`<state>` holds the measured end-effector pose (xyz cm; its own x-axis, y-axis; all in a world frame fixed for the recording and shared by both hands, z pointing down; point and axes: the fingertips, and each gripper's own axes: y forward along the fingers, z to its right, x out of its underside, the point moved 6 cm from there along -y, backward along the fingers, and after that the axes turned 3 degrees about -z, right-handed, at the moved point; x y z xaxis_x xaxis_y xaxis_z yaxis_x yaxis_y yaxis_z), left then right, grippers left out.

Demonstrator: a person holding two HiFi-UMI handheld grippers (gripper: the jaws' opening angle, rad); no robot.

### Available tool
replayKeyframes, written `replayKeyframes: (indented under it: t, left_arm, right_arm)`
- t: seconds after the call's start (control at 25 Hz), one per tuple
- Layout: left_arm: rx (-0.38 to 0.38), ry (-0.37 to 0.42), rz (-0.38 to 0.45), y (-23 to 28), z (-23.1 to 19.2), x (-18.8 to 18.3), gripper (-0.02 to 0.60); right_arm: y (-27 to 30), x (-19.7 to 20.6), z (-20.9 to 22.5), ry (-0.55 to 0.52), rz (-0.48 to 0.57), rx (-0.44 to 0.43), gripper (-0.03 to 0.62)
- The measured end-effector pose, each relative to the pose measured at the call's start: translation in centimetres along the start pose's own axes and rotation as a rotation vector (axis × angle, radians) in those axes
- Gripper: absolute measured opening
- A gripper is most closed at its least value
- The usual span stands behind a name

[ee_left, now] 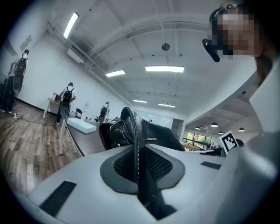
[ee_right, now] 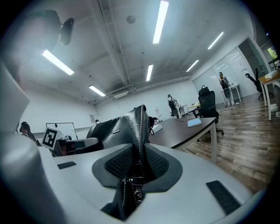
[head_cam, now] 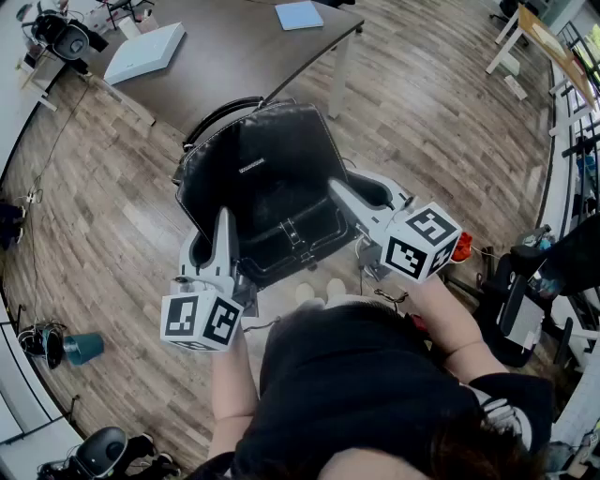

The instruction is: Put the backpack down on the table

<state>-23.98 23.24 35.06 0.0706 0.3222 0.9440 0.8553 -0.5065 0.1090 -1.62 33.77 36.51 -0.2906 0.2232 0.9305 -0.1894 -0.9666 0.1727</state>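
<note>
A black leather backpack hangs in the air between my two grippers, over the wood floor just short of the dark table. My left gripper is shut on a thin black strap at the bag's left side; in the left gripper view the strap runs straight up between the pads. My right gripper is shut on the bag's right edge, where a folded strap with a metal buckle sits between the pads. In the right gripper view the backpack's body rises ahead of the jaws.
On the table lie a white flat box and a light blue notebook. A table leg stands just beyond the bag. Camera gear sits at the far left, a teal cup on the floor, a dark chair at right.
</note>
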Motion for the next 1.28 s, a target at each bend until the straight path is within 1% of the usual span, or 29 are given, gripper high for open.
replayKeyframes:
  t: [0.2, 0.48, 0.76, 1.0, 1.28]
  left_arm:
    - [-0.025, 0.021, -0.01, -1.1, -1.3, 0.1, 0.061]
    - [-0.057, -0.014, -0.023, -2.9, -2.9, 0.8, 0.061]
    - [-0.059, -0.045, -0.017, -4.3, -4.9, 0.8, 0.061]
    - [-0.047, -0.049, 0.0, -5.2, -6.1, -0.2, 0.061]
    - [-0.04, -0.067, 0.004, -4.0, -6.5, -0.5, 0.061]
  right_arm:
    - [1.2, 0.8, -1.3, 0.012, -0.022, -0.003, 0.097]
    - [2.3, 1.7, -3.0, 0.021, -0.065, -0.027, 0.097]
    - [3.9, 2.0, -4.7, 0.011, -0.091, -0.03, 0.097]
    - [4.9, 1.5, -6.1, 0.001, -0.087, -0.021, 0.097]
    - [6.0, 0.9, -5.1, -0.01, -0.087, -0.017, 0.097]
